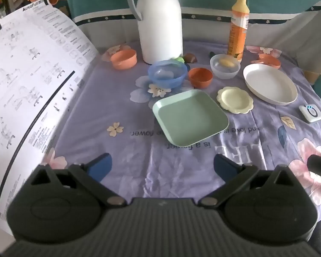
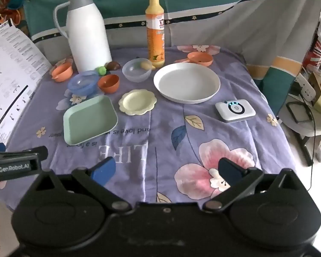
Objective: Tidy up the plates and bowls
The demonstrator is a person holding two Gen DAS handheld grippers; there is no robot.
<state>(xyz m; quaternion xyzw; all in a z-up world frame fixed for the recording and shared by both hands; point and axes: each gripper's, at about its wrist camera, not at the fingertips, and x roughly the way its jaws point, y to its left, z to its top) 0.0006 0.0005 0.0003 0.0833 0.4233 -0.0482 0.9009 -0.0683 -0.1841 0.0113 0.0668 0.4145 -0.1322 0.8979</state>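
Two grippers are hovering over the near edge of your desk, and both are standing wide with nothing between their blue pads: your left gripper [image 1: 162, 168] is aiming at the green square plate [image 1: 190, 117], and your right gripper [image 2: 167, 170] is sitting over the pink flower printed on the purple cloth [image 2: 203, 141]. You are looking at dishes spread across the middle of the desk. The green square plate is lying nearest you, slightly tilted on the cloth, with the small pale yellow scalloped plate [image 2: 137, 102] just beside it on its right. The large white round plate [image 2: 186, 82] is resting further right and a little behind. Behind the green plate, the blue bowl [image 1: 167, 72] and the dark orange bowl [image 1: 200, 77] are sitting side by side, close to touching. The clear bowl [image 2: 137, 70] is holding a small yellowish item and is standing in front of the orange bottle [image 2: 155, 32]. One light orange bowl [image 1: 123, 59] is sitting at the far left beside the white thermos jug [image 1: 160, 23], and another light orange dish [image 2: 200, 59] is lying behind the white plate. A small white device [image 2: 235, 110] with a lit ring is lying to the right, well apart from the dishes.
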